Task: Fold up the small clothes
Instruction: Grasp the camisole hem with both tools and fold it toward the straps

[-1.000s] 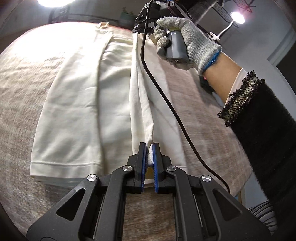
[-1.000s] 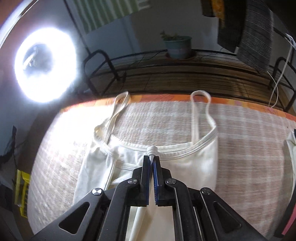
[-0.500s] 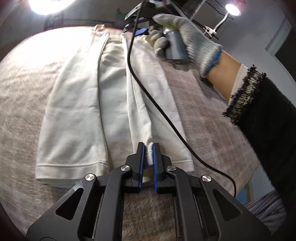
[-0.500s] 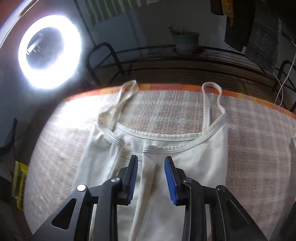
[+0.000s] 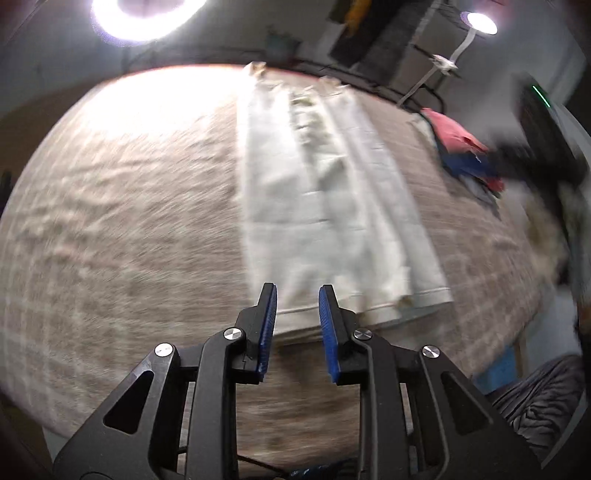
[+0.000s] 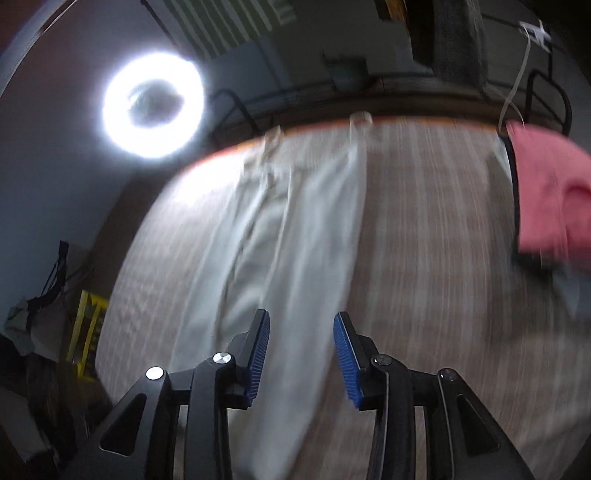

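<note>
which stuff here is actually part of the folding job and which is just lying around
Part of the job:
- white camisole, folded lengthwise into a strip on the table
- left hand-held gripper, open at its hem
- right hand-held gripper, open above the strip

Just lying about:
- pink garment and the blue clothes at the table's right edge
- ring light
- yellow rack

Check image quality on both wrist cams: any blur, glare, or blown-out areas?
Left wrist: motion blur smears the tablecloth and white top; the ring light blows out the cloth's far edge; fingers stay sharp. Right wrist: heavier streaking across the white top and pink garment; ring light clipped with glare below it; strong fisheye curvature in both.
</note>
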